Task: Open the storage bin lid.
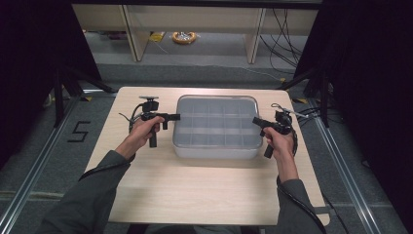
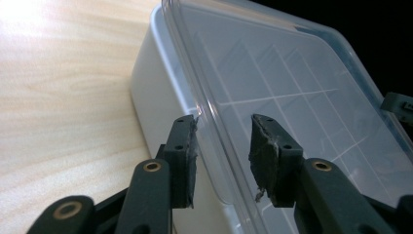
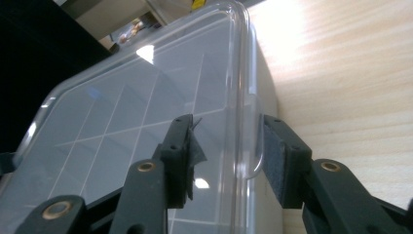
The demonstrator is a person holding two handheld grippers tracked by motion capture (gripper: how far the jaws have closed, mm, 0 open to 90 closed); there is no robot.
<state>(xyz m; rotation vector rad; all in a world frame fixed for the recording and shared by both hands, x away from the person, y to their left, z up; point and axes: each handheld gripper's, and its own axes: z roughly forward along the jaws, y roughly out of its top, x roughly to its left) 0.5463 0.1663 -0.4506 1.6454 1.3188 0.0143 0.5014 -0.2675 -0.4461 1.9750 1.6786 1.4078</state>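
Left gripper [image 1: 176, 116] set at 9 o'clock edge of clear-lidded white plastic compartment box [image 1: 216, 127], jaws straddling lid rim, gap visible, not yet clamped. Right gripper [image 1: 254, 120] likewise at 3 o'clock edge. Box placed centrally on light wooden table [image 1: 204, 190]. "5" marked on floor [image 1: 80, 131].

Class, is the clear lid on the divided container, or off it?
On. The clear lid lies flat over the container; its dividers show through it.

High view looks down from above the person; both gripper views sit close at opposite edges of the clear-lidded white compartment box [image 1: 216, 127] [image 2: 272, 97] [image 3: 146, 122]
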